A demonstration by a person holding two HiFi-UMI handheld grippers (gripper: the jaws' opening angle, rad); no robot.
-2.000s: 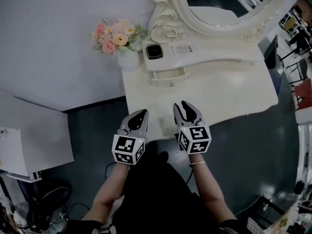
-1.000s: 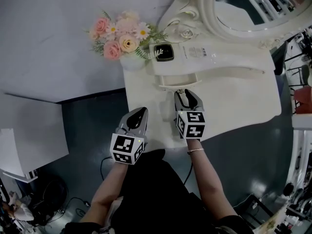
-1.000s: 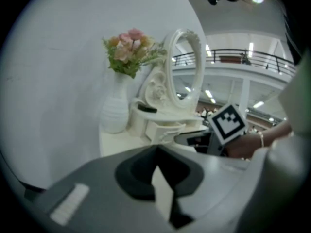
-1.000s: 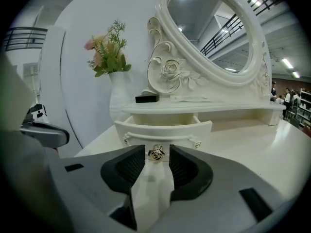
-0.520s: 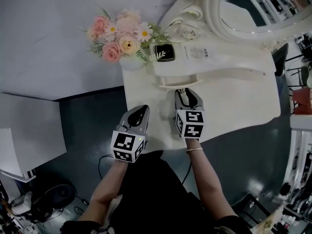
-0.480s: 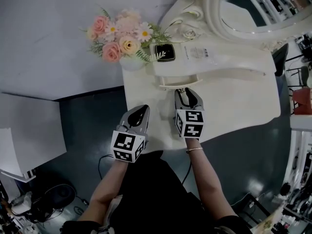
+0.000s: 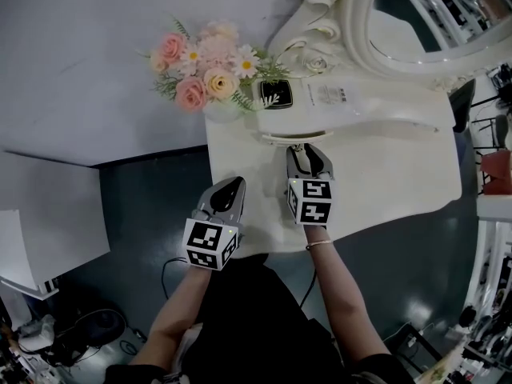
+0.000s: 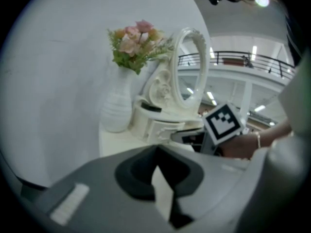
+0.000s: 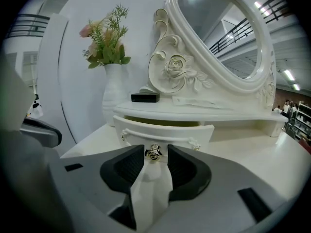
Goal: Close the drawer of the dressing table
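The white dressing table (image 7: 384,174) has a small drawer (image 7: 282,138) under its raised shelf, sticking out only slightly. In the right gripper view a thin gap shows above the drawer front (image 9: 165,130). Its metal knob (image 9: 154,152) sits between the fingertips of my right gripper (image 9: 156,156), whose jaws are opening and stand a little off the knob. From the head view, my right gripper (image 7: 306,149) points at the drawer front. My left gripper (image 7: 230,185) hovers shut and empty over the table's near left corner, and its tips (image 8: 156,149) meet.
A white vase of pink flowers (image 7: 212,74) stands at the table's back left. A black box (image 7: 273,93) lies on the shelf under the oval mirror (image 7: 416,14). A white cabinet (image 7: 48,214) stands to the left, over dark floor.
The drawer has slid inward under the shelf, and my right gripper has followed it toward the mirror. The left gripper has stayed in place.
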